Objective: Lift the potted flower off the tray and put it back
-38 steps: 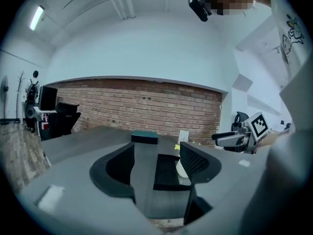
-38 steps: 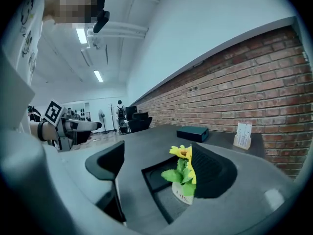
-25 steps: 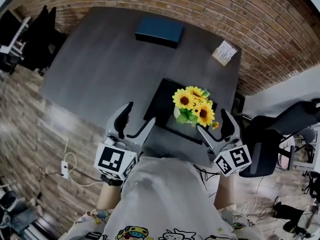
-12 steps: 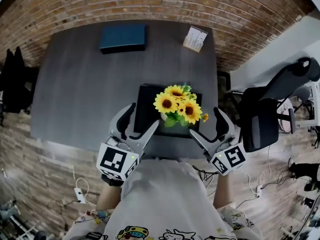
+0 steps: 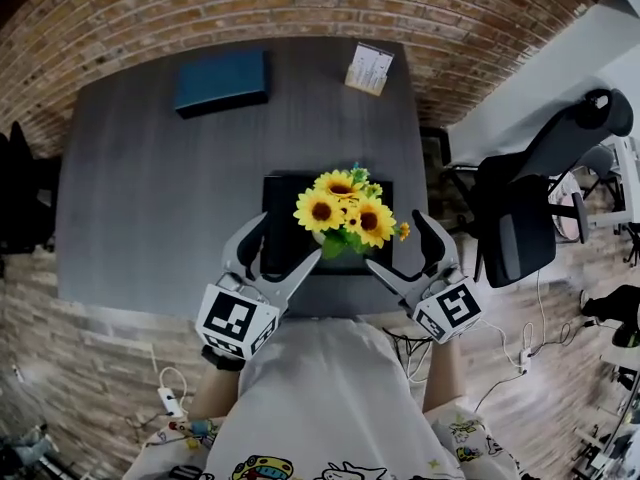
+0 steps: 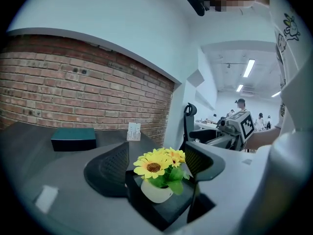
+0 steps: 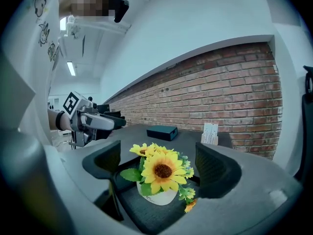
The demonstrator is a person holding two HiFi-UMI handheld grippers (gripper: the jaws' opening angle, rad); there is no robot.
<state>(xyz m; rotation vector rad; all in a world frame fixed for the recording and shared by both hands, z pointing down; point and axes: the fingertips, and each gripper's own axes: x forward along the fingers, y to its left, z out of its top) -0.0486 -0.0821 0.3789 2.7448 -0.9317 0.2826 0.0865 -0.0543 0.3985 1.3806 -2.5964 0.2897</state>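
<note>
A blue box (image 5: 221,80) lies at the far left of the dark tabletop (image 5: 150,198). Nearer the person, the left gripper (image 5: 283,243) hangs over the near left corner of the black tray (image 5: 280,193). Its jaws stand wide and have just been opening. They grip nothing: in the left gripper view the white pot shows in the gap between them, beyond the tips and untouched. The potted flower (image 5: 343,213) stands upright on the tray, right of its middle, its yellow blooms spreading over the pot. A small card stand (image 5: 369,68) sits at the far edge of the tabletop. The right gripper (image 5: 398,245) hangs at the tray's near right corner, jaws also wide, with the flower in line between them but clear of both. An office chair (image 5: 520,223) stands beside the tabletop on the right.
</note>
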